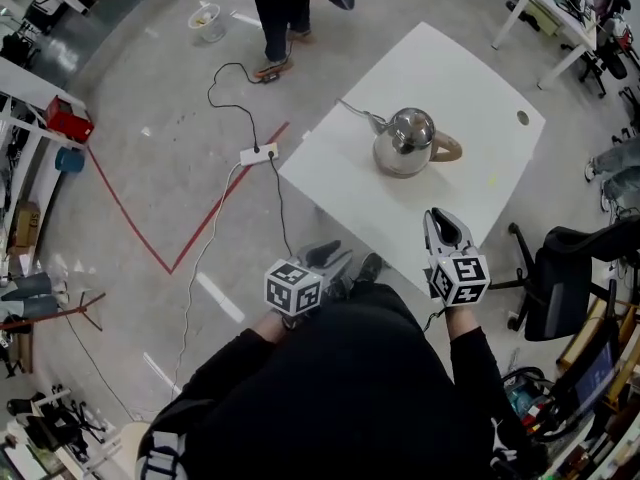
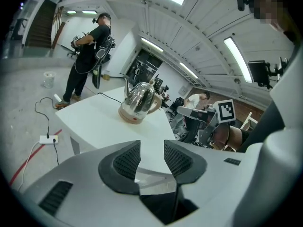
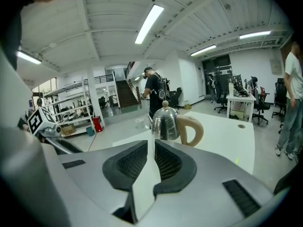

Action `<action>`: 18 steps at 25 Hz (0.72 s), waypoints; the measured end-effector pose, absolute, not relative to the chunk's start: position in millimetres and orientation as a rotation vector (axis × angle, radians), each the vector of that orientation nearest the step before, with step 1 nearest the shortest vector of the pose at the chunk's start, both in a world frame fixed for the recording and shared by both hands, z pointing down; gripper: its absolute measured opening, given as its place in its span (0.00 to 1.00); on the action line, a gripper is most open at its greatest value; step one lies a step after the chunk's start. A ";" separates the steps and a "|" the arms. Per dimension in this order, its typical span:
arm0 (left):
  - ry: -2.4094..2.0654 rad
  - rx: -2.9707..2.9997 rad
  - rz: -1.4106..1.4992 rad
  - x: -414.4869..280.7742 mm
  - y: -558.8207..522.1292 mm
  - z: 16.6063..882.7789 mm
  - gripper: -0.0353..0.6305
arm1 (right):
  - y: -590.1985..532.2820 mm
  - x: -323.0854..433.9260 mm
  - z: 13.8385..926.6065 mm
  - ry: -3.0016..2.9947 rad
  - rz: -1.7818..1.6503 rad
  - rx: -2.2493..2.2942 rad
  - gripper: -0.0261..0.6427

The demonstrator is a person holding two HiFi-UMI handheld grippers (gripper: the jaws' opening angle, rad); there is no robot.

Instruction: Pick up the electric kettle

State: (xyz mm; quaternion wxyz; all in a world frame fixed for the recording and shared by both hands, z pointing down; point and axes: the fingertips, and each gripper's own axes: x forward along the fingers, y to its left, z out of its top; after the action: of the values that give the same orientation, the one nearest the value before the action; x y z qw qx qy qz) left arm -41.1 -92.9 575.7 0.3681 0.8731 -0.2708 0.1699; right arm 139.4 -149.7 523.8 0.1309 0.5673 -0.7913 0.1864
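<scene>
A shiny steel electric kettle (image 1: 405, 140) with a tan handle stands upright on its base in the middle of the white table (image 1: 470, 78). Both grippers sit at the table's near edge, short of the kettle. My left gripper (image 1: 333, 257) hangs just off the near left corner, jaws a little apart and empty. My right gripper (image 1: 441, 218) is over the near edge, shut on nothing. The left gripper view has the kettle (image 2: 138, 100) far ahead beyond the left gripper (image 2: 152, 148). In the right gripper view the kettle (image 3: 166, 122) stands straight ahead of the right gripper (image 3: 151, 148), handle to the right.
A thin cord (image 1: 358, 112) runs from the kettle to the table's far left edge. On the floor lie a power strip (image 1: 258, 154) with cables and a red tape line (image 1: 130, 218). A person (image 1: 280, 8) stands beyond the table. An office chair (image 1: 560, 278) is at right.
</scene>
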 end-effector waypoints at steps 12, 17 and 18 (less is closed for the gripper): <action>-0.856 2.369 0.380 -12.1 -192.5 524.8 0.31 | -255.7 227.9 525.0 -2.291 0.424 1.601 0.29; -0.891 2.403 0.358 -8.6 -234.3 516.3 0.31 | -276.4 239.1 531.7 -2.270 0.415 1.588 0.31; -0.890 2.415 0.351 -7.4 -244.1 513.5 0.31 | -279.1 240.2 532.2 -2.264 0.419 1.599 0.31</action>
State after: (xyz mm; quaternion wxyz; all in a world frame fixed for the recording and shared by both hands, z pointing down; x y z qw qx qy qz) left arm -7.4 -244.1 513.5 0.2688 0.8955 -0.3300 0.1303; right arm 240.2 -279.1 532.2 0.1684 0.5624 -0.7960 0.1472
